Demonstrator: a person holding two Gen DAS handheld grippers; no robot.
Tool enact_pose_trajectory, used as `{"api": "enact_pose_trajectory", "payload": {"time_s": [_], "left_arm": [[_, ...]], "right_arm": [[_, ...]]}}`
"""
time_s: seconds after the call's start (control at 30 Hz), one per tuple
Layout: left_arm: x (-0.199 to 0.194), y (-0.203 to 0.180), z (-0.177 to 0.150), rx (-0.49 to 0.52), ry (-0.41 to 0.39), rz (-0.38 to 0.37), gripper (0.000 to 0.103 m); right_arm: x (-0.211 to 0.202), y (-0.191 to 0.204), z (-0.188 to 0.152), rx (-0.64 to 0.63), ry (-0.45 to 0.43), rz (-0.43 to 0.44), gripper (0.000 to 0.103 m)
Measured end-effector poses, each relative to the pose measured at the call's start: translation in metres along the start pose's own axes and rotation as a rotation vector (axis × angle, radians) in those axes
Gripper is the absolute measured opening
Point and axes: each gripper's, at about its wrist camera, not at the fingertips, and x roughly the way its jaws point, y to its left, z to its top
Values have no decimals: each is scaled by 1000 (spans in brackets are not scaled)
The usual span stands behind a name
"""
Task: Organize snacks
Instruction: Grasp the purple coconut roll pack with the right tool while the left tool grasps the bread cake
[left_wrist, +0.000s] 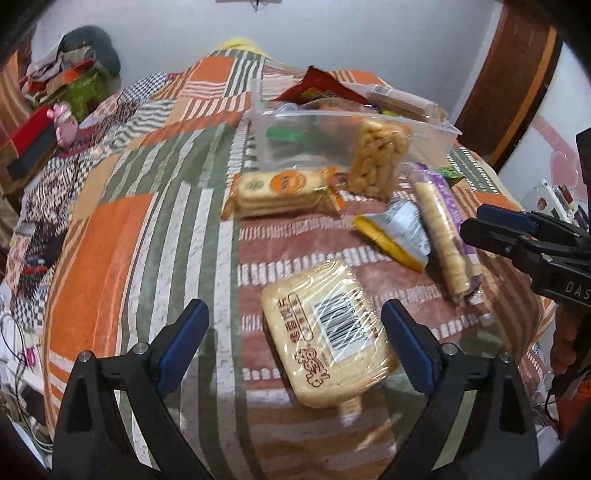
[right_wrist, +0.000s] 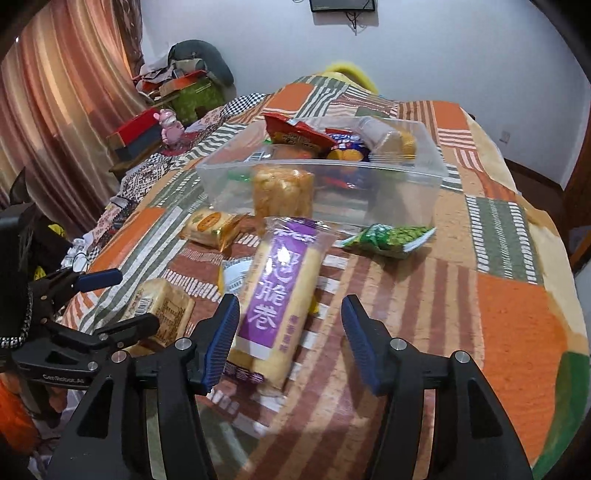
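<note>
A flat pale rice-cracker pack (left_wrist: 325, 332) with a barcode lies on the patchwork cloth between the fingers of my left gripper (left_wrist: 295, 314), nearer the right finger. The jaws stand wide and touch nothing. A long purple-labelled roll pack (right_wrist: 277, 306) lies between the fingers of my right gripper (right_wrist: 290, 306), close to the left pad; the jaws are open with a gap on the right side. Behind stands a clear plastic bin (right_wrist: 439, 173) holding several snacks. A puffed snack block (right_wrist: 282, 192) stands upright at its front wall.
An orange cracker pack (left_wrist: 280, 192), a yellow-and-silver packet (left_wrist: 395, 232) and a green pea bag (right_wrist: 388, 238) lie loose on the cloth. The left gripper (right_wrist: 110, 295) shows at the right wrist view's left edge. Boxes and a pink toy (right_wrist: 170, 123) sit beyond the table.
</note>
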Motion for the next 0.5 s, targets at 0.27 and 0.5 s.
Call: {"api": "enact_pose_trajectory", "payload": {"time_s": [0.27, 0.5], "left_arm": [[15, 0, -3, -24, 26, -51, 78], [12, -3, 1, -13, 0, -36, 55]], "right_arm": [[22, 10, -2, -17, 51, 2, 52], [14, 2, -3, -4, 23, -3, 43]]}}
